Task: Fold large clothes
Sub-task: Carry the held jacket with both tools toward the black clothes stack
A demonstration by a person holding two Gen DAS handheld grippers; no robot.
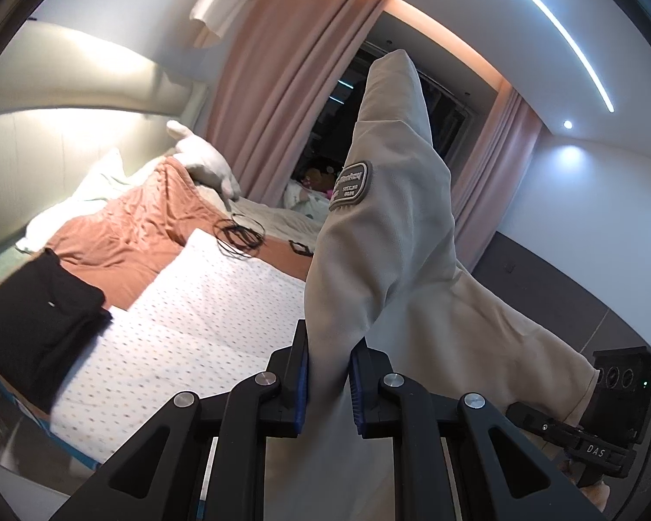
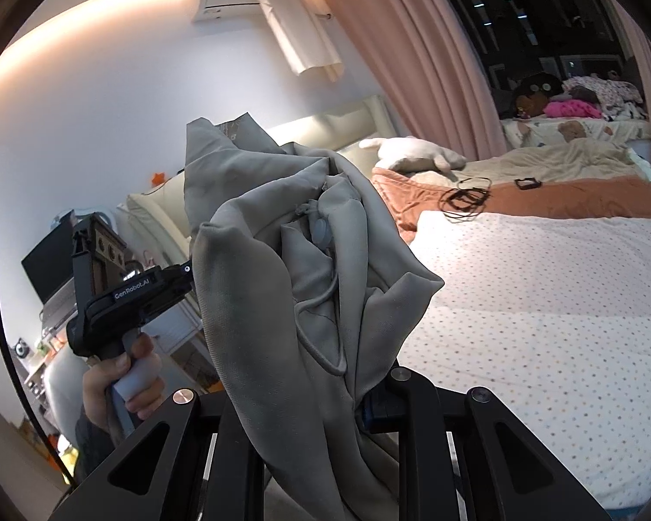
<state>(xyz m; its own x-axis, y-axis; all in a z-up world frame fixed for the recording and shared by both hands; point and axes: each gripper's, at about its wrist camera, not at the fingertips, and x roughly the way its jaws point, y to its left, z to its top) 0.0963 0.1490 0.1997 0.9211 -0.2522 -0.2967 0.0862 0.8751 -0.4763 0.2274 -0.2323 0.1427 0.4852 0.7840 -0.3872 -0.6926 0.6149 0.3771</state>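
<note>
Fingers of the left gripper (image 1: 329, 384) and, apparently, the right gripper (image 2: 325, 408) clamp the beige jacket (image 1: 386, 234) aloft near the bed (image 1: 204, 304), unfolded; folded black clothes (image 1: 34, 321) lie left.

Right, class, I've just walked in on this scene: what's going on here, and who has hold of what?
A person is working with two handheld grippers, holding a beige jacket up in the air beside a bed. The left gripper is shut on one part of the jacket, a sleeve with a patch rising above it. The right gripper grips another bunched part with a drawcord. Nothing is folded yet; the jacket hangs off the bed. A black garment lies folded on the dotted sheet.
</note>
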